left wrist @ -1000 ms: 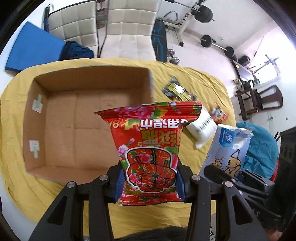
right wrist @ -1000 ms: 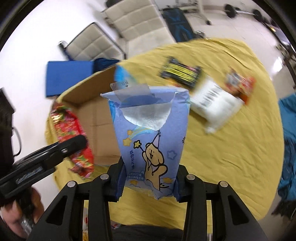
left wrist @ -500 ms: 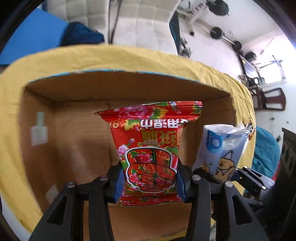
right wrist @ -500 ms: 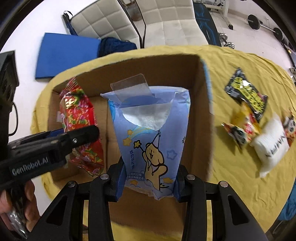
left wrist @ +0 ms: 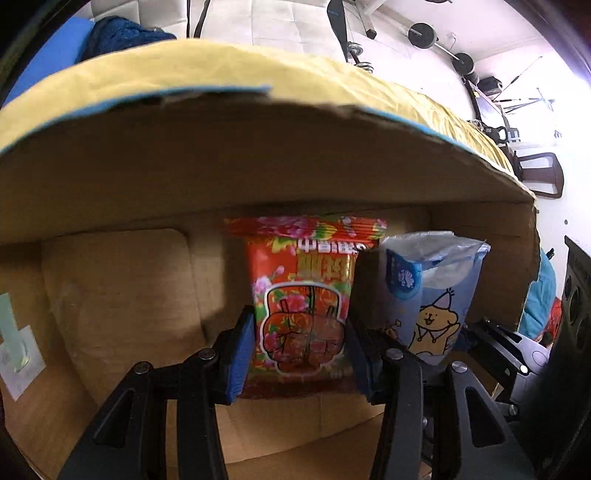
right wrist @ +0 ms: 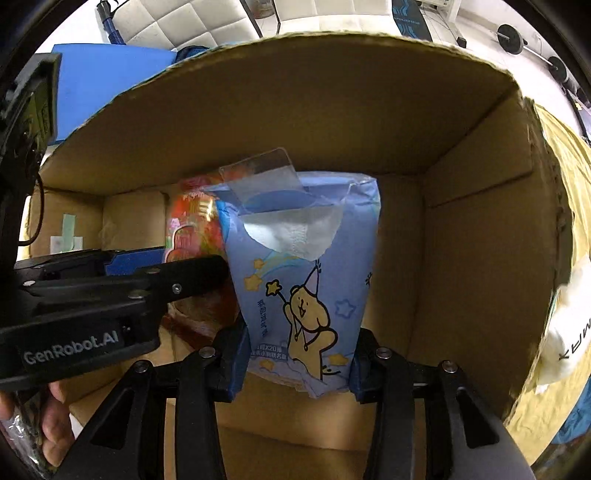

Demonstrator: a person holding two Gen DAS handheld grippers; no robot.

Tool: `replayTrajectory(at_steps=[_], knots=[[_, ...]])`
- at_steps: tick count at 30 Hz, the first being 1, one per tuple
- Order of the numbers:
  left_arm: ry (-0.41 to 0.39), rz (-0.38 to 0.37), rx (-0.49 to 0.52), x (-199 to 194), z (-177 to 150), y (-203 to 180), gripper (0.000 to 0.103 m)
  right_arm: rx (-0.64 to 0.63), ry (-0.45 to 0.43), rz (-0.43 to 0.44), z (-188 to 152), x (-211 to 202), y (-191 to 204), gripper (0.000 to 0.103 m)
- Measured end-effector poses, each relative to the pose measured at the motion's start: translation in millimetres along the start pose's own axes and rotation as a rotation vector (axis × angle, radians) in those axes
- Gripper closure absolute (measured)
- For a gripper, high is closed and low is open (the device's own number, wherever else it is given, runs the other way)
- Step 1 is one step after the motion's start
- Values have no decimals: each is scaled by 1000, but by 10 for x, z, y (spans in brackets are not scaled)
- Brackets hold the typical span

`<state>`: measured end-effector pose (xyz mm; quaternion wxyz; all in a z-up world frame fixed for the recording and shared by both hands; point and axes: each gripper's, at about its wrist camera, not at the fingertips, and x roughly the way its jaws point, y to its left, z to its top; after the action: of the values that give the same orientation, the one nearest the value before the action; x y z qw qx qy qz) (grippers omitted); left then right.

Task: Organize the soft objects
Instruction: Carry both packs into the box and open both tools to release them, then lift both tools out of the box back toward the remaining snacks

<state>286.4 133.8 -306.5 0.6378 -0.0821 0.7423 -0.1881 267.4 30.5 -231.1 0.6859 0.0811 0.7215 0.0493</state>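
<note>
My left gripper (left wrist: 301,350) is shut on a red flowered snack bag (left wrist: 303,295) and holds it upright low inside the open cardboard box (left wrist: 258,166). My right gripper (right wrist: 295,354) is shut on a blue tissue pack with a bear print (right wrist: 306,273), also inside the box (right wrist: 461,240), just right of the red bag (right wrist: 192,225). The tissue pack also shows in the left wrist view (left wrist: 432,295), touching or nearly touching the red bag. The left gripper body (right wrist: 92,295) fills the left of the right wrist view.
The box stands on a yellow cloth (left wrist: 221,66). A white soft pack (right wrist: 569,332) lies on the cloth outside the box's right wall. White chairs (right wrist: 192,18) and a blue mat (right wrist: 103,74) stand beyond the table.
Both grippers have moved forward and down into the box with their packs. The box walls now fill both views, and the two packs stand side by side near the floor.
</note>
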Motion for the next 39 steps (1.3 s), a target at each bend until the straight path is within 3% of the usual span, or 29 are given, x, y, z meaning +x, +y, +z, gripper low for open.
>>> replayTrajectory(at_steps=[5, 10, 13, 17, 18, 20, 25, 29, 33, 39], knots=[[-14, 7, -38, -46, -16, -26, 58, 8, -1, -20, -31, -9, -3, 49], [-39, 61, -56, -130, -72, -85, 57, 18, -1, -11, -84, -61, -5, 42], [-54, 101, -43, -163, -95, -235, 49, 19, -8, -25, -125, -128, 8, 40], [-103, 167, -15, -308, -189, -371, 48, 11, -34, -54, -196, -302, 41, 35], [-115, 183, -9, -361, -226, -414, 48, 8, -38, -65, -245, -361, 62, 32], [-150, 206, -11, -493, -309, -475, 47, -2, -59, -91, -369, -467, 100, 14], [-246, 244, -13, -779, -584, -588, 24, 2, -106, -152, -570, -894, 130, 14], [-336, 287, -20, -1018, -857, -577, 6, 11, -129, -160, -576, -1036, 98, 0], [-377, 280, -46, -1131, -1048, -450, 4, 14, -151, -162, -472, -1043, 37, 0], [-416, 277, -66, -1299, -1344, -480, 4, 8, -182, -166, -703, -1099, 114, 0]])
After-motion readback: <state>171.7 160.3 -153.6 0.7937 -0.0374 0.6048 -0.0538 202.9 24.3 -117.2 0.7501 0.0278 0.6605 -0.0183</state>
